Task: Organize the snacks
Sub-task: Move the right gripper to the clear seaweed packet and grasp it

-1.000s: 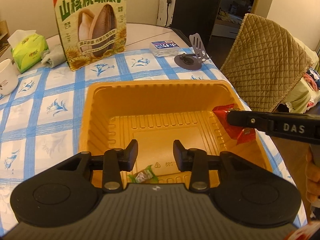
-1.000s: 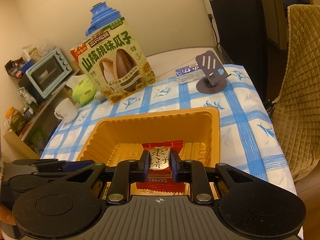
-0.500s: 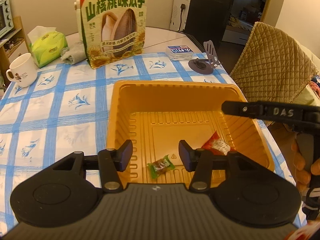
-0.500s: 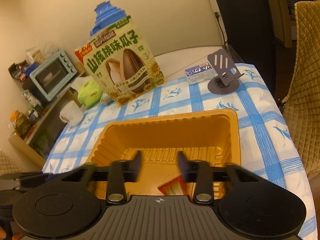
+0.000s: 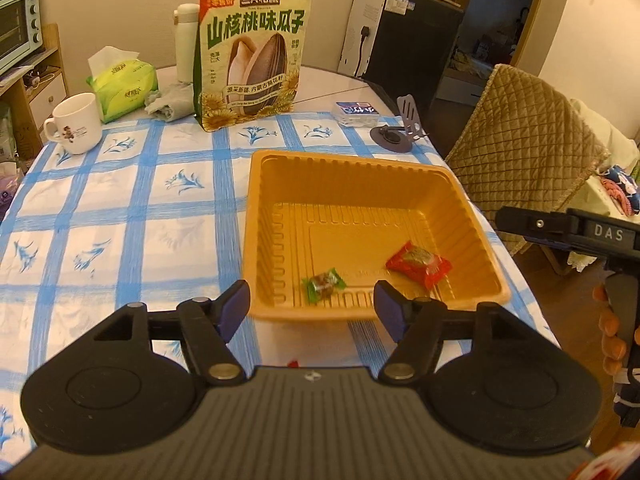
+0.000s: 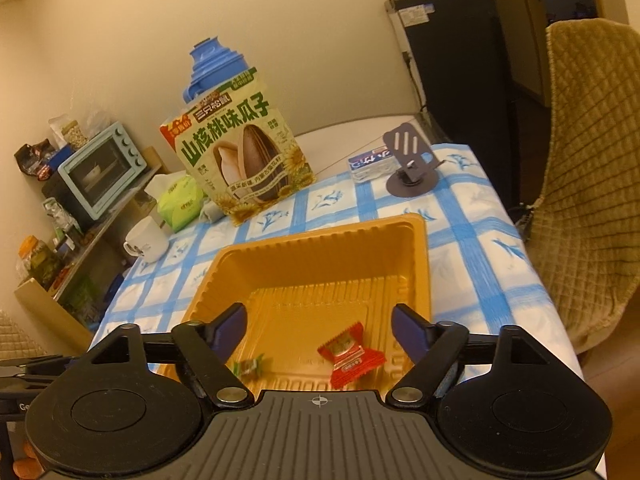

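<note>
An orange plastic tray (image 5: 360, 172) (image 6: 320, 248) lies on the blue-checked tablecloth. On its floor rest a green-wrapped candy (image 5: 323, 283) (image 6: 250, 366) and a red-wrapped candy (image 5: 419, 263) (image 6: 350, 354). My left gripper (image 5: 312, 308) hovers over the tray's near rim, its jaws opening with nothing between them. My right gripper (image 6: 320, 330) hangs above the tray's near end, jaws also opening, the red candy lying loose below them. The right gripper shows from the side in the left wrist view (image 5: 560, 230), held by a hand.
A large sunflower-seed bag (image 5: 252, 56) stands at the back, with a white mug (image 5: 74, 124), a tissue pack (image 5: 122, 88), a phone stand (image 5: 400, 132) and a small blue-white box (image 5: 357, 112). A quilted chair (image 5: 524, 148) stands to the right. A toaster oven (image 6: 102, 168) sits on a shelf.
The right gripper opened and let the red candy drop into the tray. The left gripper widened too. Both grippers drew back and up from the tray.
</note>
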{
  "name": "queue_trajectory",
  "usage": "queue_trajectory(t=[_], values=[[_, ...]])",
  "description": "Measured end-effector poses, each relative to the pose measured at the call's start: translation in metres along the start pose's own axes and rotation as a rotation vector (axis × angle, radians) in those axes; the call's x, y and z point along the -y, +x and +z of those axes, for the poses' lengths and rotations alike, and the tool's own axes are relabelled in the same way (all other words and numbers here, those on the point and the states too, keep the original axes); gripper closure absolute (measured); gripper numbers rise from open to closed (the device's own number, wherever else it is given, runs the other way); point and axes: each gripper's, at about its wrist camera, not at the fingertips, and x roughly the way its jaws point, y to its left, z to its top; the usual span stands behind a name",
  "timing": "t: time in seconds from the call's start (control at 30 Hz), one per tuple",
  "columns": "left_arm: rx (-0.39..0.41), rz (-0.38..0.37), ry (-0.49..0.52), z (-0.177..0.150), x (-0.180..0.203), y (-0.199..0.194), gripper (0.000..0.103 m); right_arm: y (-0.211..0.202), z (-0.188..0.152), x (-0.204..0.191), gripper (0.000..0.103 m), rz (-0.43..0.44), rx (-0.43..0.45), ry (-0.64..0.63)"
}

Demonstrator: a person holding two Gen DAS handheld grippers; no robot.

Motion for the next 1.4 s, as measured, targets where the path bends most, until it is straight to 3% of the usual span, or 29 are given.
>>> queue_trajectory(t=[0.37,0.7,1.0,1.4], values=[[0.047,-0.044,0.019,-0.043,-0.032,-0.081,0.033,-0.073,-0.05,-0.052,0.016,-0.041,0.045,0.029],[0.063,-0.046,0.037,-0.09,-0.072,-0.142,0.031,-0.106,-0.11,-0.111,0.016,-0.036,0.009,0.013],[0.049,-0.033,0.015,-0.127,-0.105,-0.173,0.031,-0.107,-0.158,-0.154,0.016,-0.018,-0.072,-0.032],[-0.006,0.001,-0.027,-0.162,-0.13,-0.179,0.031,-0.074,-0.198,-0.19,0.016,0.016,-0.204,-0.086]])
